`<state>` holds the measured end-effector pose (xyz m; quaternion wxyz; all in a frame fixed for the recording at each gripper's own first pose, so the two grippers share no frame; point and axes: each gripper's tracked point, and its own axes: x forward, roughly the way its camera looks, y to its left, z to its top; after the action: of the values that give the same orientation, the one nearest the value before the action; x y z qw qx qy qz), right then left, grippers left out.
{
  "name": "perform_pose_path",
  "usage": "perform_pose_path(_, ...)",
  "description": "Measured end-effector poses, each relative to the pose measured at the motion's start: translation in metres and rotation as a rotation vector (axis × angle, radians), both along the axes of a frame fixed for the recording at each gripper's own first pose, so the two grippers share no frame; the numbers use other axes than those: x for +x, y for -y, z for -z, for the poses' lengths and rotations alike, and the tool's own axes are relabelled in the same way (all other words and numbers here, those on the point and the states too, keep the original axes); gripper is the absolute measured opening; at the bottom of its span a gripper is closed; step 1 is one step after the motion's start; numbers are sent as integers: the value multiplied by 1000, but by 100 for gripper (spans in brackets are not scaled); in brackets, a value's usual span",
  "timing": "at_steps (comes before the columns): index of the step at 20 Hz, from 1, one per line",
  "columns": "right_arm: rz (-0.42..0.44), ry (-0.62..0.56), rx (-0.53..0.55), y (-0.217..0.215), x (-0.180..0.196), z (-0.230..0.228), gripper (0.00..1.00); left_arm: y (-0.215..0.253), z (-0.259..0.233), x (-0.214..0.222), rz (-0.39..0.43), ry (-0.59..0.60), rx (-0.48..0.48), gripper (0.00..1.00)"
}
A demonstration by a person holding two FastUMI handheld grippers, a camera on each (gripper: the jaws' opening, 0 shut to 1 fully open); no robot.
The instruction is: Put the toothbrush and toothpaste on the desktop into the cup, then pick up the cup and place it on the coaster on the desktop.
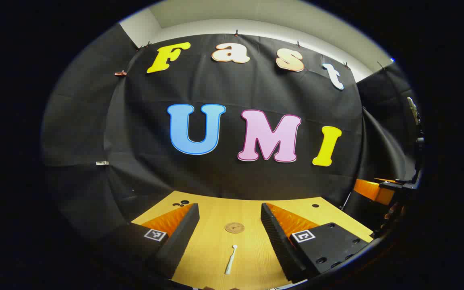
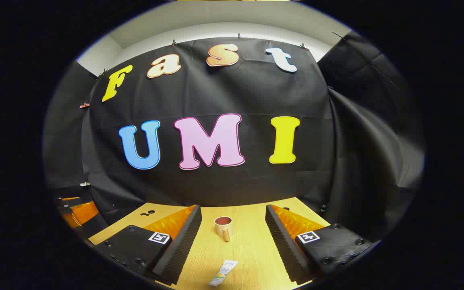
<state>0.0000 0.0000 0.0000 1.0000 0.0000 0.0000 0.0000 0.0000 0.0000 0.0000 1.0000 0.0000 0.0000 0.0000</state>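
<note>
My L tool [image 1: 230, 237]: wide open, empty; toothbrush [image 1: 230, 259] betw fingers, coaster [image 1: 234, 227] beyond. My R tool [image 2: 232, 241]: wide open, empty; toothpaste [image 2: 223, 272] near, cup [image 2: 224, 228] beyond, mid worktop [image 2: 252, 249].

the right gripper [image 2: 232, 245] gapes wide at the frame's bottom. a cup [image 2: 223, 228] stands upright at lower centre on the wooden desktop [image 2: 252, 249]. the toothpaste [image 2: 223, 272] lies below it.

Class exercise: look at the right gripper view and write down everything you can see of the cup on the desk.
The cup stands upright on the wooden desktop, ahead of the right gripper and framed between its spread fingers, touching neither. It is a small pale mug with a darker reddish-brown inside and a handle facing the camera. It looks empty. The toothpaste lies flat on the desk nearer the camera, apart from it.
</note>
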Motion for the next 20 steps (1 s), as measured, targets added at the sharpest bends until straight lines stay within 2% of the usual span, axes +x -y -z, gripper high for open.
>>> perform_pose_path(9, 1, -53, 8, 1, 23, 20, 99, 7, 11, 26, 17, -39, 32, 97)
perform_pose_path(20, -19, -122, 29, -8, 35, 41, 99, 7, 17, 36, 14, -54, 40, 97)
